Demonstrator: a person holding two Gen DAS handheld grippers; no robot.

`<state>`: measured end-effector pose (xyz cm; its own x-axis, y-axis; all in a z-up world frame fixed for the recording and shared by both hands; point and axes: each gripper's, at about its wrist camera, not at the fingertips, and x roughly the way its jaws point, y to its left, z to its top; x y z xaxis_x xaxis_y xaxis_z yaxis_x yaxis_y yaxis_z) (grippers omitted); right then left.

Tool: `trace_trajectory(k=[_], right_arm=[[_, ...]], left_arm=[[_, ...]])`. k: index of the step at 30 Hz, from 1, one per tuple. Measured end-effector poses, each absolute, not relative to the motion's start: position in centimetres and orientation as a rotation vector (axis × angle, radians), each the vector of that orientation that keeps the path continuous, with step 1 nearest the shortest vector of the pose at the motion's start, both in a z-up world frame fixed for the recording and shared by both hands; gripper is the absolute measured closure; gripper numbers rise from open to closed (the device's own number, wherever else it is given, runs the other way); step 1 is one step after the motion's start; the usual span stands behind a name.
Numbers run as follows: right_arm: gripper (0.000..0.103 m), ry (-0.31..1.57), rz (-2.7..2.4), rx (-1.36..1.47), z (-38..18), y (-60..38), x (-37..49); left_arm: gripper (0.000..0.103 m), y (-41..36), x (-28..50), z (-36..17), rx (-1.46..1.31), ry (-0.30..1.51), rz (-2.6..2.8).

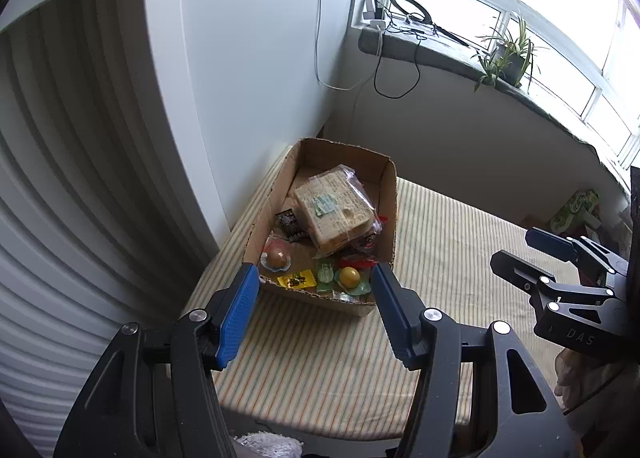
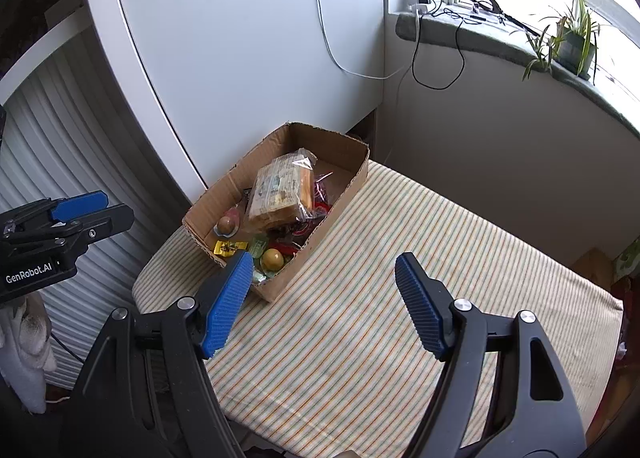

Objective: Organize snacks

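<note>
An open cardboard box (image 1: 390,194) sits at the far left corner of a table covered with a striped cloth (image 1: 440,258), close beside a white cabinet panel (image 1: 248,58). All the snacks in view lie inside the box. On top, leaning toward the back, is a large clear-wrapped block of tan biscuits or bread (image 1: 334,210) with a printed label. Below it toward the near end are two round yellowish sweets in clear cups (image 1: 349,277), one at the left side and one at the right, a small yellow packet (image 1: 296,279) between them, a green packet (image 1: 325,272), dark wrappers (image 1: 286,222) and some red wrappers (image 1: 362,260) under the big block. The left gripper (image 1: 316,290) hangs over the near end of the box, angled downward, its blue pads spread apart with nothing between them; it holds nothing. The right gripper (image 2: 324,270) hovers over the bare striped cloth just right of the box, its jaws released and wide, also empty, its left pad overlapping the box's near corner in its own view. Each gripper shows at the edge of the other's view. On the grey windowsill (image 1: 440,54) beyond stand a potted plant (image 1: 508,54), a ring light (image 1: 412,8) and chargers with cables hanging down the wall.
</note>
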<state>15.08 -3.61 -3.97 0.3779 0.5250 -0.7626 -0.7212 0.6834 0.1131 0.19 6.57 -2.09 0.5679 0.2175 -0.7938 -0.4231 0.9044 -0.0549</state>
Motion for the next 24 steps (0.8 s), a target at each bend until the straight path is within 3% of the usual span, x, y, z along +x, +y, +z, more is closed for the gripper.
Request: trace_trajectory(k=[24], right_arm=[[0.027,0.912,0.776,-0.241,-5.3,-5.1,15.4]], left_arm=[[0.044,5.9,0.0,-2.3,-0.216,0.884,0.394]])
